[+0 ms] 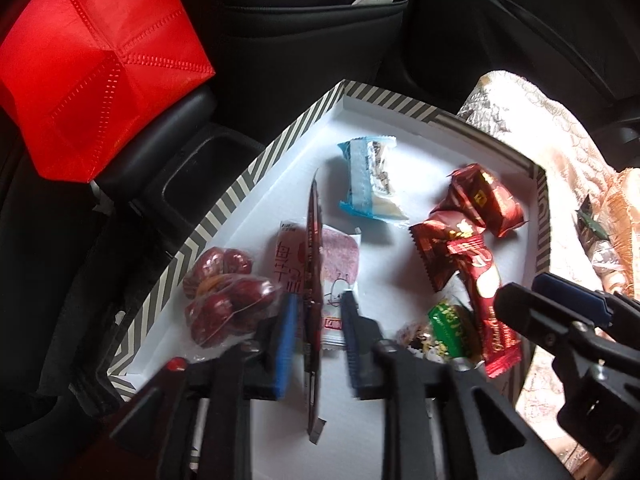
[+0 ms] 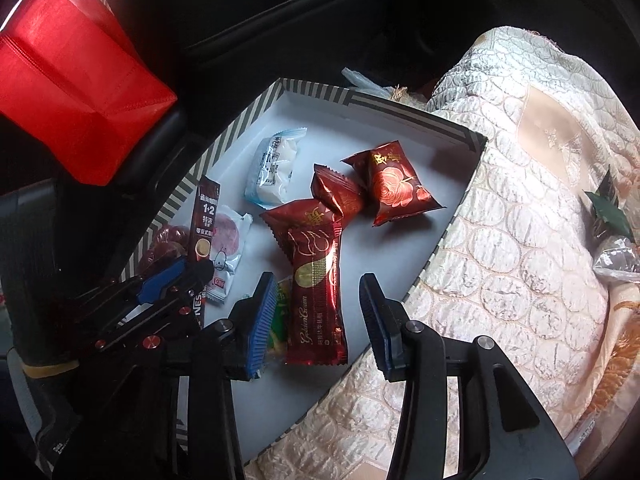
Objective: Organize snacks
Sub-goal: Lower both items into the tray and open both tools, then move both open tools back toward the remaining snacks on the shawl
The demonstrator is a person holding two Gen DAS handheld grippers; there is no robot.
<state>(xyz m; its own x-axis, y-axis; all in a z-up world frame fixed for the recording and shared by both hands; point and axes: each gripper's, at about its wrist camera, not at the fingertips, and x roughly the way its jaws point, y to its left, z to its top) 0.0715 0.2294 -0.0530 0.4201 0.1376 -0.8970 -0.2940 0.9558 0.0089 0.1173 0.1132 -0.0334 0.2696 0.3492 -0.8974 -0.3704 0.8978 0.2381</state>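
The left tool (image 1: 316,320) stands spread over the striped box lid (image 1: 224,216), its blue pads either side of a dark coffee stick (image 1: 314,248) seen edge-on, neither pad pressing it. The right tool (image 2: 318,316) is likewise spread, straddling a long red wafer bar (image 2: 316,280) without gripping. Around them lie a pink-and-white packet (image 2: 228,240), a bag of red dates (image 1: 224,300) hard against the left rim, a blue-white cake pack (image 1: 370,178), and red foil snacks (image 2: 394,184) toward the far right wall. Bare white floor stays open along the far edge. A red bag (image 1: 92,68) sits outside left, a quilted cloth (image 2: 520,220) right.
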